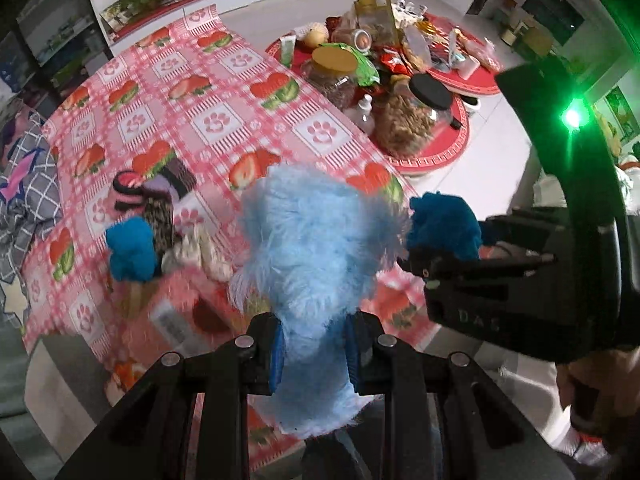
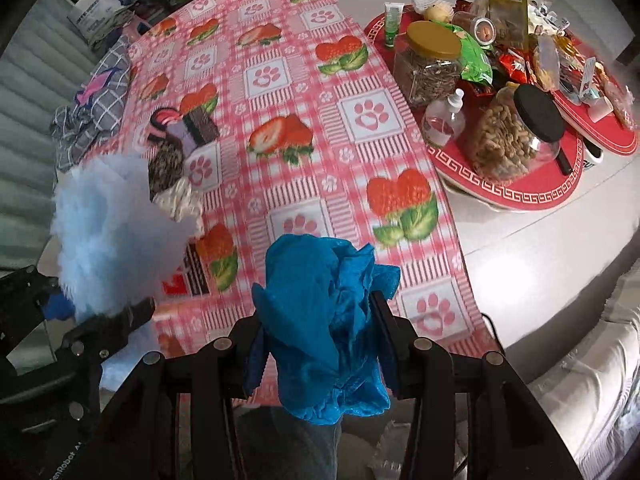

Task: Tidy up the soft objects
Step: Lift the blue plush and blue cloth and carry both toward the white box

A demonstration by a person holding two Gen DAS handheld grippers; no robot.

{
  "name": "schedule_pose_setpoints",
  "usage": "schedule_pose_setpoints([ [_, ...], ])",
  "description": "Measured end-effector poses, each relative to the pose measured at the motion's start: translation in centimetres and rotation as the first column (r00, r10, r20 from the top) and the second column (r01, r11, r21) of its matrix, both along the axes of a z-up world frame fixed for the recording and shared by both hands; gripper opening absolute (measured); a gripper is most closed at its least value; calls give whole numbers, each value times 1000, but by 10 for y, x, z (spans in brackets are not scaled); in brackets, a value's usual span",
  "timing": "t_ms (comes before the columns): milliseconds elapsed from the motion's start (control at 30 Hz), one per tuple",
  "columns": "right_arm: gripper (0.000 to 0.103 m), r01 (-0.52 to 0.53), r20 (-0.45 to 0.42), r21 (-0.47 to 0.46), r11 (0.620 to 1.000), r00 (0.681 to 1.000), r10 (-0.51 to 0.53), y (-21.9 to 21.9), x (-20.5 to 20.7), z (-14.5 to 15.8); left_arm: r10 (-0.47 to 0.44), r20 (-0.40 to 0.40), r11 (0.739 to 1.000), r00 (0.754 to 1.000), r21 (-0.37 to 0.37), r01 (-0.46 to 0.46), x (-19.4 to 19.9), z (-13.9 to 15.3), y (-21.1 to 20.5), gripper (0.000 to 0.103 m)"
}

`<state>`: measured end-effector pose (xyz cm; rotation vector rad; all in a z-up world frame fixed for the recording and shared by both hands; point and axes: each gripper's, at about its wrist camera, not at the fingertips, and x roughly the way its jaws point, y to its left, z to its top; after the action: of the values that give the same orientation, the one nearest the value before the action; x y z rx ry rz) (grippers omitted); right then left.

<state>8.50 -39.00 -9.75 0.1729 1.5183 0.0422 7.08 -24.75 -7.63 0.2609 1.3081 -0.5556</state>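
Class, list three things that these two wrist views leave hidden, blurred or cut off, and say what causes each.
1. Left wrist view: the tablecloth just ahead of the left hand-held gripper is hidden by the light blue fluffy item.
2. Left wrist view: the near pink object is motion-blurred.
3. Right wrist view: the dark blue cloth hides its lower end behind the right hand-held gripper.

The right gripper (image 2: 320, 320) is clamped on a crumpled teal-blue cloth (image 2: 324, 328), held above the near edge of the pink strawberry-and-paw tablecloth (image 2: 280, 80). At the left, the left gripper (image 2: 100, 320) holds a fluffy light-blue item (image 2: 108, 232), with a small heap of rolled socks (image 2: 180, 148) near the cloth's left edge just beyond it. Beyond the tablecloth's right edge, a red mat (image 2: 512, 188) carries a black-lidded jar (image 2: 516, 136), a yellow-lidded jar (image 2: 428, 68) and a small clear bottle (image 2: 446, 118).
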Motion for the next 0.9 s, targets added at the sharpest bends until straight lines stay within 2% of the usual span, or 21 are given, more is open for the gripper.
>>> schedule_pose_setpoints([
  [300,48,-56,-26,-12,998,998,55,30,-39,1,0,-11,1000,1000,5,0,-40,2,36,27],
  [467,48,-79,-29,-45,996,997,78,40,-56,4,40,-20,999,999,4,-40,-53,1,59,27],
  [700,48,-4,-8,-116,993,1000,3,9,-69,18,58,0,998,998,-16,-58,-59,7,70,27],
  [900,48,54,49,-161,985,998,-47,-14,-84,41,-4,-12,1000,1000,-25,4,-77,5,53,27],
])
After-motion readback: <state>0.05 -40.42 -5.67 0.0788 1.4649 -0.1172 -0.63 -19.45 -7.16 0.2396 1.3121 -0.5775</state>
